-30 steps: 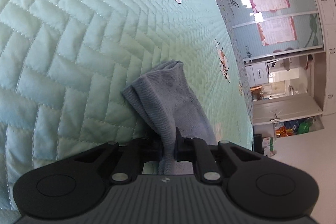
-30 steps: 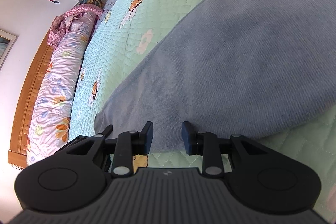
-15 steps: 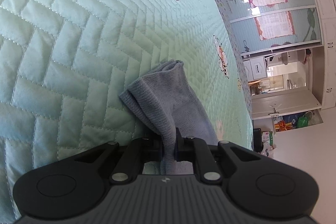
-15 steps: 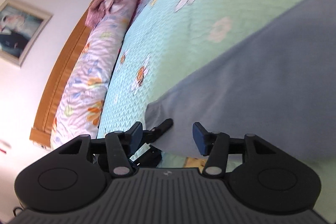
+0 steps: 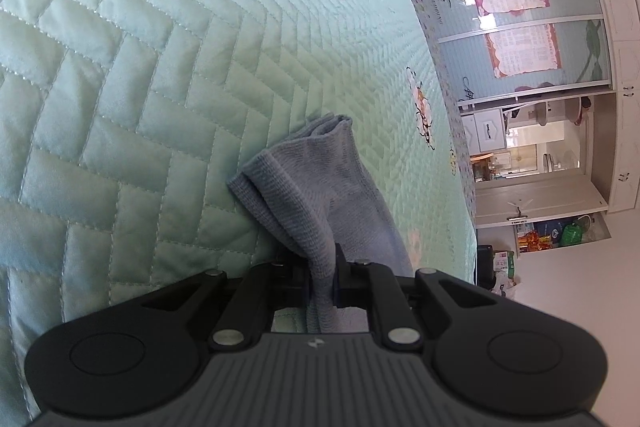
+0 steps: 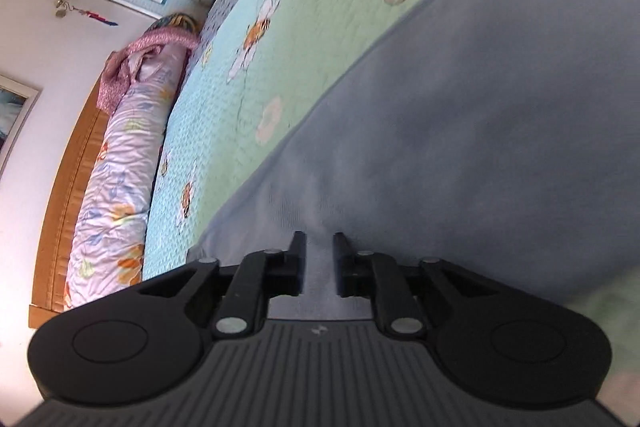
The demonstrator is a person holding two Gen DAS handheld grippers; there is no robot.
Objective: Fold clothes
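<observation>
A blue-grey knit garment point(image 5: 316, 179) lies on the pale green quilted bedspread point(image 5: 160, 47). In the left wrist view a bunched, layered corner of it rises from my left gripper point(image 5: 322, 259), which is shut on that fold. In the right wrist view the same garment point(image 6: 460, 127) spreads flat and wide across the bed. Its near edge runs between the jaws of my right gripper point(image 6: 320, 239), which are closing. The cloth fills the gap from pad to pad and stands up in a small pale ridge. This view is motion-blurred.
The bedspread point(image 6: 320, 7) carries printed bees and flowers. A floral bolster point(image 6: 120, 167) and a wooden headboard point(image 6: 60, 207) sit at the left. Sliding wardrobe doors point(image 5: 520, 27) and an open doorway point(image 5: 532, 155) stand beyond the bed's far edge.
My right gripper swung away to the left with its jaws wide, then came back onto the garment's edge and narrowed over it. The left gripper kept its grip and barely moved.
</observation>
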